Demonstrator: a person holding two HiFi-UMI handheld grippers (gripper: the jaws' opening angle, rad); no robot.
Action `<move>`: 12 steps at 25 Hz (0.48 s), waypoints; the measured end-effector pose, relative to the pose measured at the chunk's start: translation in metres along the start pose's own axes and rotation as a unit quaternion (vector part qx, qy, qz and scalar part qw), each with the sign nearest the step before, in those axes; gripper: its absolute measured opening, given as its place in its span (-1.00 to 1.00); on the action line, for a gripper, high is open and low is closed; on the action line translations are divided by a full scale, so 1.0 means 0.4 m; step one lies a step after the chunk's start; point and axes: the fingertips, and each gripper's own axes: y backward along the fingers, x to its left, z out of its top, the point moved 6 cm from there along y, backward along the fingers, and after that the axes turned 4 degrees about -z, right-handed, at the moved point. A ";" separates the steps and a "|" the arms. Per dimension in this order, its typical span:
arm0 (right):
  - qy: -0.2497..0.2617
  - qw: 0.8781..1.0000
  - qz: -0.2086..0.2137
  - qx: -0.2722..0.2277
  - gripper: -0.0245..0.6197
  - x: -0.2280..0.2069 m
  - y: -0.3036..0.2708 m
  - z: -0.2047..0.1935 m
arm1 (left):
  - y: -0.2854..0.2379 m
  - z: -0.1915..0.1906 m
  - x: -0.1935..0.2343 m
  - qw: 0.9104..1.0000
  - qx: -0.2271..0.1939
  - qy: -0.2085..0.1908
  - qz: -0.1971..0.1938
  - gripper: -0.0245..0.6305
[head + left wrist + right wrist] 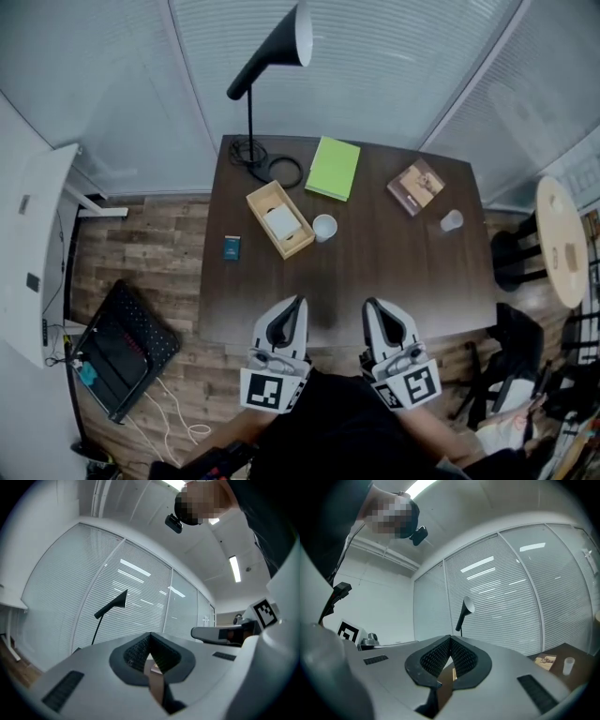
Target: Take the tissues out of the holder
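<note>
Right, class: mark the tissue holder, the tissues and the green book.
tissue holder (266, 198), head view, bare wood at its far end.
tissues (281, 222), head view, middle of the white stack.
green book (334, 168), head view, centre of its cover.

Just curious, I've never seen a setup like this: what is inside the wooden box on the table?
White tissues lie inside the wooden box, around its middle, and bare wood shows at its far end. Whatever is beneath the tissues is covered by them.

Desk lamp (281, 42), green notebook (333, 168), brown book (415, 186), white cup (324, 228) on table (394, 272)
</note>
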 end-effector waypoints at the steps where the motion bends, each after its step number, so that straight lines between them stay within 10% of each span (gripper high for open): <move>1: -0.001 1.000 0.003 0.001 -0.92 0.006 -0.022 0.001 | -0.005 0.004 0.005 1.000 -0.002 -0.003 -0.001 -0.94; 12: -0.007 0.999 0.046 0.029 -0.92 0.063 -0.147 -0.042 | 0.008 -0.013 0.086 0.999 0.021 -0.002 0.041 -0.94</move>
